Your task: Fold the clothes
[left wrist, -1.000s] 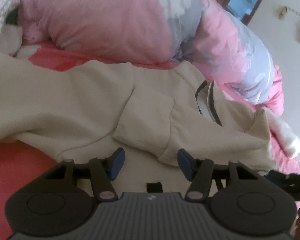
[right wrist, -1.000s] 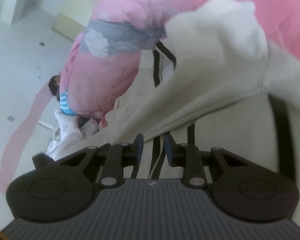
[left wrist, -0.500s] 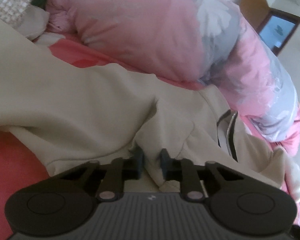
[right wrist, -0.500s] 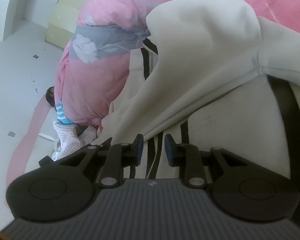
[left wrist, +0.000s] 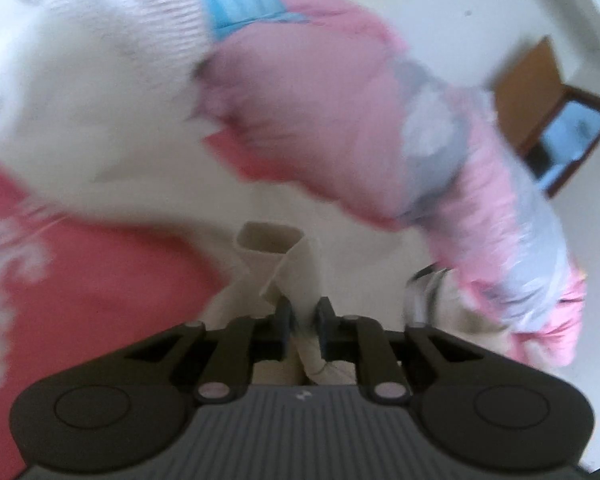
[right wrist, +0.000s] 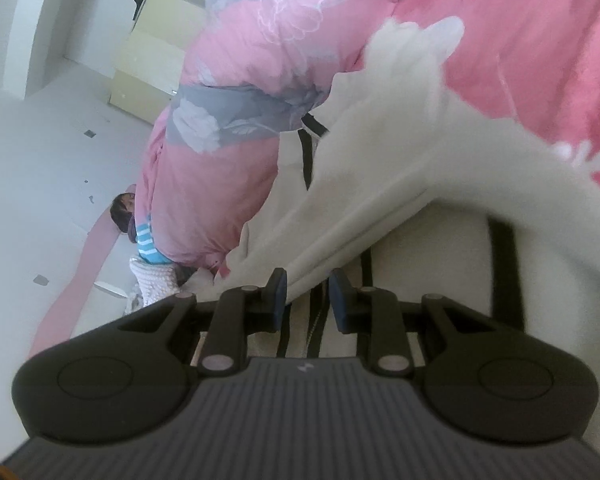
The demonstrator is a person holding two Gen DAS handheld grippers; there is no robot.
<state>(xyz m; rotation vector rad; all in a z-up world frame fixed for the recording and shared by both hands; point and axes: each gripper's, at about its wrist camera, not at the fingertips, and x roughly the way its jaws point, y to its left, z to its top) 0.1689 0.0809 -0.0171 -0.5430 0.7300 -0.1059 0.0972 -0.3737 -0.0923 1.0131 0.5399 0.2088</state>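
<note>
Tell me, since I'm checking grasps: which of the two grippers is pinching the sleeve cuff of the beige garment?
The left gripper: its jaws are shut on the open-ended cuff. The right gripper holds a flat folded edge of the beige garment instead.

The rolled pink quilt (left wrist: 340,120) is the main obstacle, lying just beyond the cream jacket (left wrist: 268,208) and touching its far edge. Left of the quilt, a white knit pile (left wrist: 80,60) blocks passage. Right of the quilt, bare floor (left wrist: 480,20) lies open.
</note>
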